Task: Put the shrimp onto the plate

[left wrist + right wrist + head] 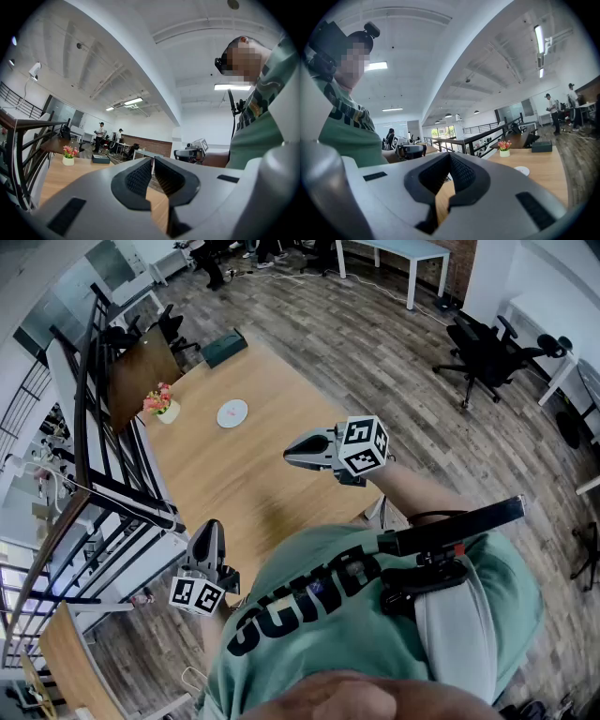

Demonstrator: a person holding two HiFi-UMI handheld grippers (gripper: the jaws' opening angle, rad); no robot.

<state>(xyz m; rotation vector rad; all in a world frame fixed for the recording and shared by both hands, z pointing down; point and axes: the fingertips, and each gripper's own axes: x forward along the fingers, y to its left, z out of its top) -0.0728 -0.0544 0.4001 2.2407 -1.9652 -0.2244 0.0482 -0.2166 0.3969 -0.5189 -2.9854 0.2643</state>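
1. The left gripper [153, 160] has its jaws pressed together with nothing between them. It is held by the near left corner of the wooden table [246, 486].
2. The right gripper [449, 157] is also clenched and empty. It hovers over the table's near edge, tips pointing left.
3. A white plate [232, 413] lies on the far part of the table, well apart from both grippers, near a small pot of pink flowers [161, 405].
4. A dark box [225, 348] sits at the far end.
5. The shrimp cannot be made out in any view.
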